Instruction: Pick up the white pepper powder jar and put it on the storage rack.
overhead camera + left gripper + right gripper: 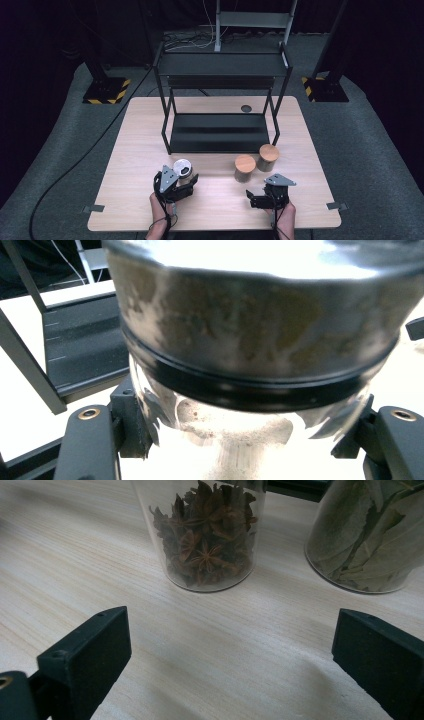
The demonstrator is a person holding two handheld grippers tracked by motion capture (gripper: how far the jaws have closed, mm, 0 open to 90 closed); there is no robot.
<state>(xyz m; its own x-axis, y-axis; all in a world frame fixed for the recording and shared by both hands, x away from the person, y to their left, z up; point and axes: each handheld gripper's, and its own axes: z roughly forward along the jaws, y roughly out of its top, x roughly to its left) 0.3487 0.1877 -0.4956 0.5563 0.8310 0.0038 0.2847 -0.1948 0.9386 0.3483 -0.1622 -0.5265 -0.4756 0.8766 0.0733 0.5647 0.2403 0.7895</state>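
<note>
Where our left gripper (186, 181) meets the table (130, 165), its jaws sit against both sides of a silver-lidded glass jar (182, 169) — clamped on it. Our right gripper (254, 199) rests with jaws spread wide and nothing between them. Just ahead stand a star anise jar (207, 532) and a bay leaf jar (372, 535), in front of a black shelf rack (220, 131).
</note>
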